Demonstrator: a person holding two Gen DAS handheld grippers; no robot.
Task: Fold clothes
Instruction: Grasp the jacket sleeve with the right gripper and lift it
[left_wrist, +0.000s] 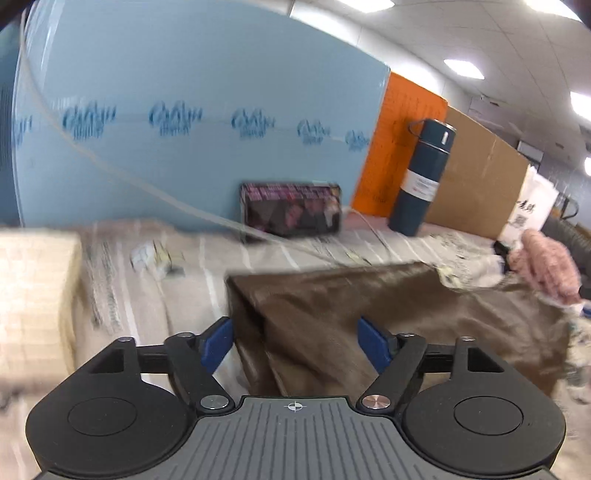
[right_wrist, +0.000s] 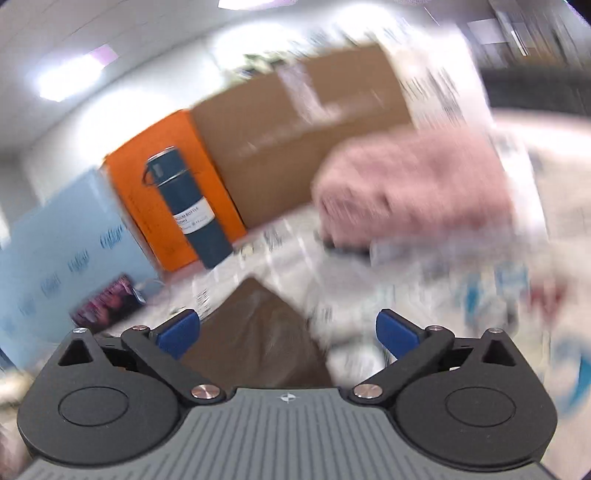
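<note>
- The left gripper (left_wrist: 295, 345) has its jaws wide open, holding nothing.
- The right gripper (right_wrist: 288, 334) is wide open too, holding nothing.
- The brown cloth (left_wrist: 388, 325) lies on the striped blanket (left_wrist: 177, 295), under both.

Left gripper (left_wrist: 295, 345) spread wide over the brown cloth (left_wrist: 388, 332) on the striped worktop (left_wrist: 177, 295); flask (left_wrist: 423, 177) upright at the back edge.
</note>
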